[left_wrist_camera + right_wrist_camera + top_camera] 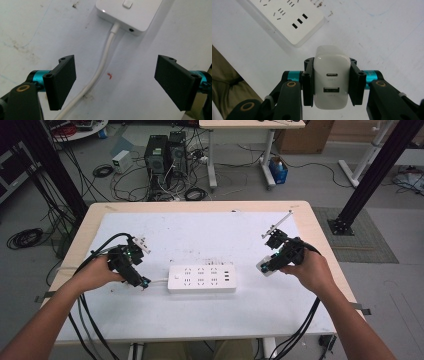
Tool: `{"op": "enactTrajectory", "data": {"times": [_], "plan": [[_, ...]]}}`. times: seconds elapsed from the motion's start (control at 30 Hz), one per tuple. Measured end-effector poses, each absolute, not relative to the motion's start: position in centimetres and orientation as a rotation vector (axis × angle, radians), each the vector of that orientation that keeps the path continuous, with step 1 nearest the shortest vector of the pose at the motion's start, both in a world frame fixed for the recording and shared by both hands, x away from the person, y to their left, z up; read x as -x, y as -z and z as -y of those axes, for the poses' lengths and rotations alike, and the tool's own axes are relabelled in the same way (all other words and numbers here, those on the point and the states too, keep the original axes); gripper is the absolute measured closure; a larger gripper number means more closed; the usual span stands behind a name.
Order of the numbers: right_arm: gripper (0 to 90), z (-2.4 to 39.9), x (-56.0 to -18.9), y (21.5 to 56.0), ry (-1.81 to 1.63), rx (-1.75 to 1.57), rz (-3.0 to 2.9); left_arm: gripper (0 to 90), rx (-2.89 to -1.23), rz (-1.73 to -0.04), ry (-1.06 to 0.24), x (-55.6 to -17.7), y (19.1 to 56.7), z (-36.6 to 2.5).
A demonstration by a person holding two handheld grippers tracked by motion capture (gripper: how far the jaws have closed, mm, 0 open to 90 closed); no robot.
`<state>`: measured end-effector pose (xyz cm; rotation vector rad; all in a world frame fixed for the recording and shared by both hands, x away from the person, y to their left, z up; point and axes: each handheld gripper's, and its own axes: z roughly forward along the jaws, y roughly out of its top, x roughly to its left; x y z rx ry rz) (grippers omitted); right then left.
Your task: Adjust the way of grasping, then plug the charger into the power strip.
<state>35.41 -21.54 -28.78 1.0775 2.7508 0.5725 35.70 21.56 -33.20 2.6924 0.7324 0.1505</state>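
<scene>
A white power strip [201, 278] lies flat in the middle of the table, its white cable [101, 67] leaving its left end. My left gripper [141, 282] hovers just left of the strip, open, with the cable running on the table below and between its jaws; the strip's end [130, 12] shows ahead. My right gripper [266, 265] is right of the strip, shut on a white USB charger [332, 80] whose two ports face the camera. The strip's USB end [287, 17] lies beyond it.
A white sheet [200, 240] covers the wooden table [325, 250]. Black cables trail from both grippers off the front edge. Computer towers [165, 155] and loose wires sit on the floor behind the table.
</scene>
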Motion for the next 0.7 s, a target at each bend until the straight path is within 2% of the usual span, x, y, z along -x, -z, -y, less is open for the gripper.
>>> {"op": "enactTrajectory", "data": {"times": [0.27,0.7], "plan": [[62.6,21.9,-35.6,28.1,-0.525,-1.018,-2.764,17.6,-2.684,-0.762,-0.162,-35.6,33.2,-23.0],[62.5,21.6,-35.2,27.8,-0.556,-0.951,-2.794,17.6,-2.709,-0.748,-0.175,-35.6,33.1,-23.0]]}}
